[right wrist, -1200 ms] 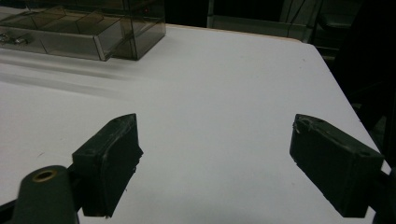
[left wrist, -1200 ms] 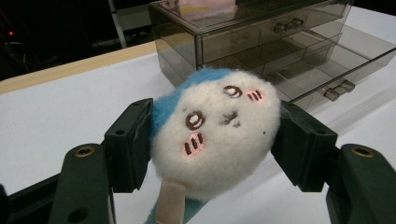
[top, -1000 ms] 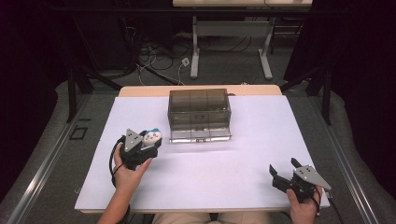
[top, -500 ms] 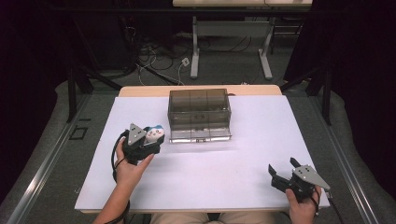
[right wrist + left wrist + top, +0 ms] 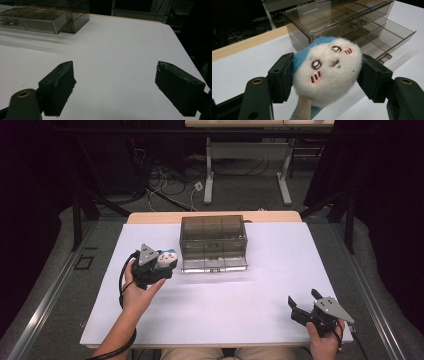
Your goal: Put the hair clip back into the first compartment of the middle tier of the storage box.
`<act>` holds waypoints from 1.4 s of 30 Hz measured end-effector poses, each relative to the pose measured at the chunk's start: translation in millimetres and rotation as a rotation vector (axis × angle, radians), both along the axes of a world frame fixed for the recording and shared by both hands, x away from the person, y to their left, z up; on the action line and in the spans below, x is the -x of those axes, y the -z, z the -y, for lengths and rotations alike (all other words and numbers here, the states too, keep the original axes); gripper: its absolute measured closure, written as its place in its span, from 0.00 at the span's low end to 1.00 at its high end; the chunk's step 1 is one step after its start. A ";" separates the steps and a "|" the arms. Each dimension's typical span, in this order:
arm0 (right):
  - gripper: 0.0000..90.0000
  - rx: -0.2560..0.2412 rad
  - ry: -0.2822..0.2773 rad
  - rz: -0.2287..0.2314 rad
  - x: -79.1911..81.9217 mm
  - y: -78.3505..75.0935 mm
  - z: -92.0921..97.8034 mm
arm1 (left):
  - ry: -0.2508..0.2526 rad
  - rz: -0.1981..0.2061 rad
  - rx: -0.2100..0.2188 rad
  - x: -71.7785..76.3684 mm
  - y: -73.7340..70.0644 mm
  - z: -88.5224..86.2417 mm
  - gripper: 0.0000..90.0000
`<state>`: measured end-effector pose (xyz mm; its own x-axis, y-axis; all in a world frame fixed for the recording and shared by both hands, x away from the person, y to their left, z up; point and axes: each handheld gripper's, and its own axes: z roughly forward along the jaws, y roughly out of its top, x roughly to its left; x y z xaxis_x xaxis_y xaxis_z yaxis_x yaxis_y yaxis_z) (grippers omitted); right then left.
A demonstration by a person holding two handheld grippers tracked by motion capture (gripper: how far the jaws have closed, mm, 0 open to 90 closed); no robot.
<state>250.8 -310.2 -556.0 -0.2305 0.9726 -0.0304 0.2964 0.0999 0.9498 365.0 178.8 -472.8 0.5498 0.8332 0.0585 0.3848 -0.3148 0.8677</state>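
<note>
A round white plush toy [image 5: 327, 72] with a blue patch and a small stitched face sits squeezed between the jaws of my left gripper [image 5: 325, 75]. From above, that gripper [image 5: 165, 261] hovers over the table's left part, just left of a smoky clear drawer box [image 5: 214, 240]; the plush toy [image 5: 166, 257] shows at its tip. The box's bottom drawer [image 5: 387, 35] is pulled out toward me. My right gripper [image 5: 302, 307] rests near the front right corner, open, with nothing between its jaws [image 5: 113, 88].
The white tabletop [image 5: 240, 305] spreads wide between the two grippers. A wooden strip [image 5: 150, 217] edges the table's far side. Desk legs and cables [image 5: 210, 185] lie on the floor beyond. The table's right edge [image 5: 185, 50] runs close to my right gripper.
My left gripper has carried the plush toy forward and to the right, closer to the drawer box. The right gripper has stayed put.
</note>
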 end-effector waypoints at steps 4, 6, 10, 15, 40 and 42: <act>0.17 0.002 0.009 0.002 0.2 0.0 0.2 | 0.007 -0.024 -0.003 -2.8 -3.5 1.1 0.37; 0.17 0.001 0.012 0.005 0.1 0.1 0.3 | 0.010 -0.028 -0.008 -4.1 -4.7 1.6 0.37; 0.17 0.007 0.014 0.004 0.1 0.2 0.6 | 0.009 -0.036 -0.008 -5.6 -6.4 2.1 0.37; 0.17 -0.001 0.015 0.002 0.3 0.2 0.7 | 0.010 -0.046 -0.017 -8.4 -8.4 2.9 0.37; 0.17 0.007 0.018 -0.006 0.4 0.6 1.0 | 0.030 -0.090 -0.059 -23.8 -4.6 22.7 0.37; 0.17 0.001 0.025 0.020 -1.2 1.9 0.3 | 0.028 -0.093 -0.057 -24.8 -4.2 25.0 0.37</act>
